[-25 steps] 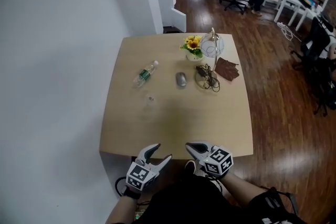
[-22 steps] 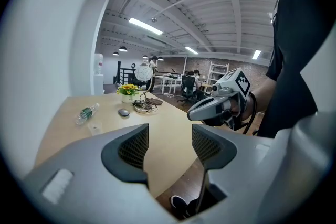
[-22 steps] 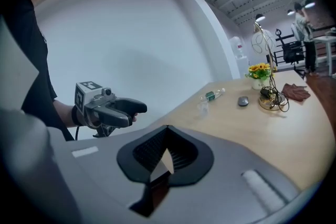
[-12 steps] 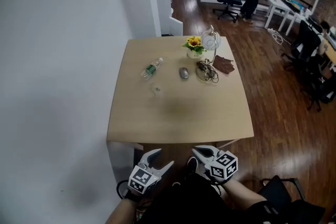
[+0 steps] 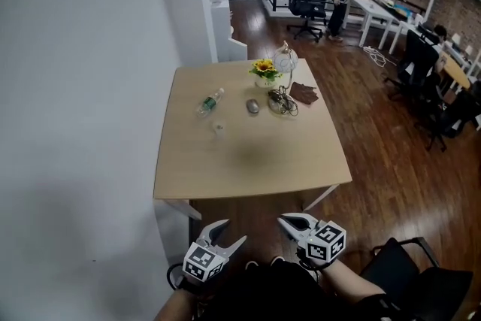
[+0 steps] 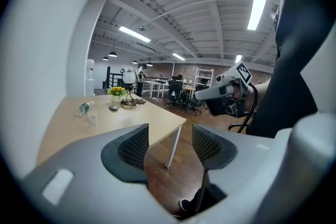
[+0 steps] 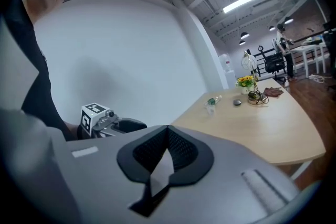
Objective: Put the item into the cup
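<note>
A small clear cup [image 5: 218, 128] stands on the wooden table [image 5: 248, 162], far from both grippers. Beside it lie a plastic bottle [image 5: 210, 102] with a green label and a grey mouse [image 5: 252, 107]. My left gripper [image 5: 229, 234] hangs below the table's near edge, over the floor, open and empty. My right gripper [image 5: 286, 220] is level with it, shut on nothing. In the left gripper view the pads [image 6: 135, 145] stand apart with the floor between them. The right gripper view has the jaws [image 7: 168, 137] pressed together, with the cup [image 7: 210, 108] far off.
At the table's far side are a pot of yellow flowers [image 5: 264, 71], a glass lamp [image 5: 284, 60], a tangle of cable [image 5: 279, 101] and a brown cloth [image 5: 304, 92]. A white wall [image 5: 83, 86] runs along the left. A black chair [image 5: 409, 278] is at my right.
The view has pulled back from the table, which is now farther off and smaller. Both grippers went from the table's near edge to over the floor. The jaws stayed as they were.
</note>
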`<action>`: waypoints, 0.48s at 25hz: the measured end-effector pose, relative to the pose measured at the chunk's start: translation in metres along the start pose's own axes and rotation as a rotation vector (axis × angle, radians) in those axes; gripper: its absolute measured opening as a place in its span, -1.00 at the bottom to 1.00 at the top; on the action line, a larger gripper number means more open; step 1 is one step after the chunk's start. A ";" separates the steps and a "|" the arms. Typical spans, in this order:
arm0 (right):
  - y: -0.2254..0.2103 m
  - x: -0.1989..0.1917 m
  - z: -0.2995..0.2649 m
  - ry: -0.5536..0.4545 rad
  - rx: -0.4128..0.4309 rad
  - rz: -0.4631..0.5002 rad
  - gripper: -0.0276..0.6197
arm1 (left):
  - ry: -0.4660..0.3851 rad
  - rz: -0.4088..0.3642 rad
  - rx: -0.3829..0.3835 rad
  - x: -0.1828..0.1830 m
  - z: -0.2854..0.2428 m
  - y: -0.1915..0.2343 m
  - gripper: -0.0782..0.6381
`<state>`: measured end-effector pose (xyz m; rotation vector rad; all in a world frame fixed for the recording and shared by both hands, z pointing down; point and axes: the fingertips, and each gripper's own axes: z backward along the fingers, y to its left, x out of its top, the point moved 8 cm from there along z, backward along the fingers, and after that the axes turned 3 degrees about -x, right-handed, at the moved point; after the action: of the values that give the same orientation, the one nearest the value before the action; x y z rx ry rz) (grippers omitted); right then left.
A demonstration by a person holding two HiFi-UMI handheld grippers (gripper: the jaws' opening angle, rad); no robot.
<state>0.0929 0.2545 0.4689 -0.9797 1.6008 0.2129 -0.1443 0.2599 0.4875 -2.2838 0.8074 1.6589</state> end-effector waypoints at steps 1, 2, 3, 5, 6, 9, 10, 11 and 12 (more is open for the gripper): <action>0.003 -0.002 0.003 0.001 0.003 0.005 -0.89 | -0.004 -0.001 0.001 0.000 0.002 -0.003 -0.07; 0.005 -0.004 0.005 0.004 0.005 0.008 -0.89 | -0.007 0.000 0.002 0.000 0.004 -0.006 -0.07; 0.008 -0.005 0.008 0.007 0.006 0.009 -0.89 | -0.010 0.003 0.003 0.000 0.005 -0.009 -0.07; 0.012 -0.006 0.014 0.007 0.010 0.009 -0.89 | -0.015 0.004 0.004 0.001 0.007 -0.018 -0.07; 0.014 -0.006 0.018 0.002 0.016 0.009 -0.89 | -0.015 0.003 0.002 0.001 0.008 -0.022 -0.07; 0.018 -0.006 0.026 -0.008 0.032 0.010 -0.89 | -0.006 -0.008 -0.001 0.004 0.007 -0.033 -0.07; 0.018 -0.008 0.028 -0.005 0.035 0.008 -0.89 | -0.003 -0.011 0.001 0.004 0.006 -0.034 -0.07; 0.018 -0.010 0.030 -0.001 0.036 0.006 -0.89 | -0.003 -0.011 0.003 0.005 0.006 -0.035 -0.07; 0.018 -0.012 0.032 0.003 0.037 0.005 -0.89 | -0.006 -0.011 0.005 0.006 0.006 -0.036 -0.07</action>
<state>0.1031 0.2913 0.4632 -0.9479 1.6053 0.1848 -0.1288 0.2909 0.4741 -2.2744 0.7958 1.6566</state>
